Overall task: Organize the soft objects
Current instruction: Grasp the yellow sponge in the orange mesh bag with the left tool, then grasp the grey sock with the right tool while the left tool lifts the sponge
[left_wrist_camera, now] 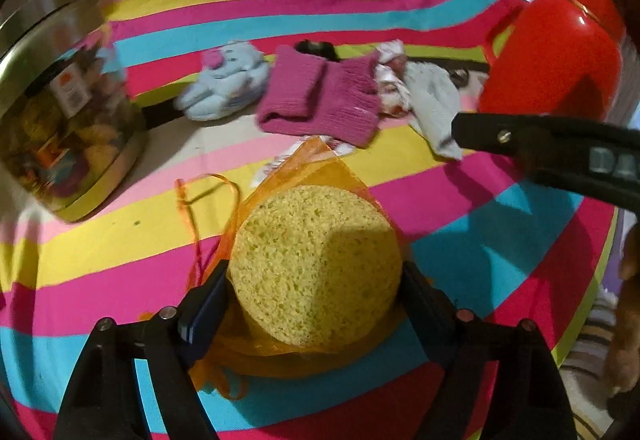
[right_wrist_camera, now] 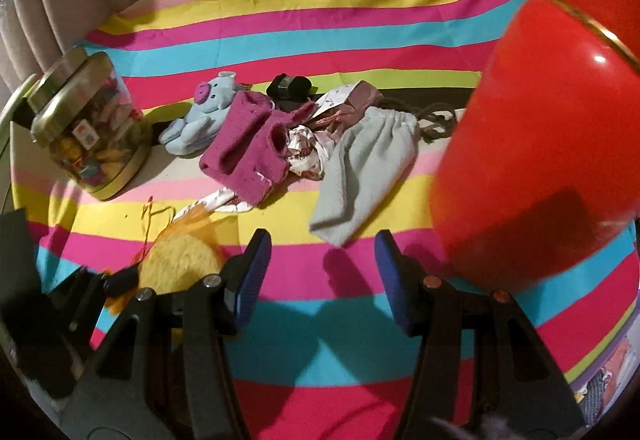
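Observation:
A round yellow sponge (left_wrist_camera: 316, 260) lies on an orange mesh bag (left_wrist_camera: 320, 164) on the striped cloth. My left gripper (left_wrist_camera: 314, 272) has a finger pressed against each side of the sponge. In the right wrist view the same sponge (right_wrist_camera: 176, 264) shows at lower left. My right gripper (right_wrist_camera: 322, 248) stands open over bare cloth with nothing between its blue pads (right_wrist_camera: 252, 272). Just beyond it lies a pale grey drawstring pouch (right_wrist_camera: 368, 168). Farther back are a magenta knit piece (right_wrist_camera: 248, 148), a blue plush animal (right_wrist_camera: 204, 112) and a crumpled patterned cloth (right_wrist_camera: 304, 148).
A large red bowl (right_wrist_camera: 540, 160) looms close at the right. A lidded glass jar (right_wrist_camera: 84, 128) with colourful contents stands at the left. A small black object (right_wrist_camera: 288, 86) sits behind the knit piece. A beige curtain backs the striped cloth (right_wrist_camera: 320, 40).

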`<state>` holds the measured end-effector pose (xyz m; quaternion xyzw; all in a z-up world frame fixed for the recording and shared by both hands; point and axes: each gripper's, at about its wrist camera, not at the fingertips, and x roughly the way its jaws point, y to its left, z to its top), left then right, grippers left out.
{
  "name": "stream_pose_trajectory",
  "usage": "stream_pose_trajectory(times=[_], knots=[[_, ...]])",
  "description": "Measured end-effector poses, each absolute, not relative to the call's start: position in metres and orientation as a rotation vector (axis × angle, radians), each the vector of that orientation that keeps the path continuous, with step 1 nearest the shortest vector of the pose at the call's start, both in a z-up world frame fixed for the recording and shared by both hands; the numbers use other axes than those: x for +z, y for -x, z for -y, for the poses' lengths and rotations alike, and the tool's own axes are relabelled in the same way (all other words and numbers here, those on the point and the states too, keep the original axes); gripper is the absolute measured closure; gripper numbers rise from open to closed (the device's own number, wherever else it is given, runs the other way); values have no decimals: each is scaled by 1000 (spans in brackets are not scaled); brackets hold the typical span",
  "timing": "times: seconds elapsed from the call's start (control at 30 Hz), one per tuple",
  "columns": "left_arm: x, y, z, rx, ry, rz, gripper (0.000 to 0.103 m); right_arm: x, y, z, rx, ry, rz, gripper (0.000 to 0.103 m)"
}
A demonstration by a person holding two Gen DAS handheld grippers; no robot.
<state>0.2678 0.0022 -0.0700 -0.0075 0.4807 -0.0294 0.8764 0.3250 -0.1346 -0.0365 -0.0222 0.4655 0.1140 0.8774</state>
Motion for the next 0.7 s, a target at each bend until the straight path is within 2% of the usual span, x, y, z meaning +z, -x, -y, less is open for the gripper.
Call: stream_pose_trajectory(times=[0.47, 0.7], knots=[[-56, -253, -58, 115, 213, -894, 21, -69, -364, 114, 59, 103, -974, 45], [-55, -250, -61, 137, 229, -881, 21, -82, -379, 126, 20, 83, -973, 46]])
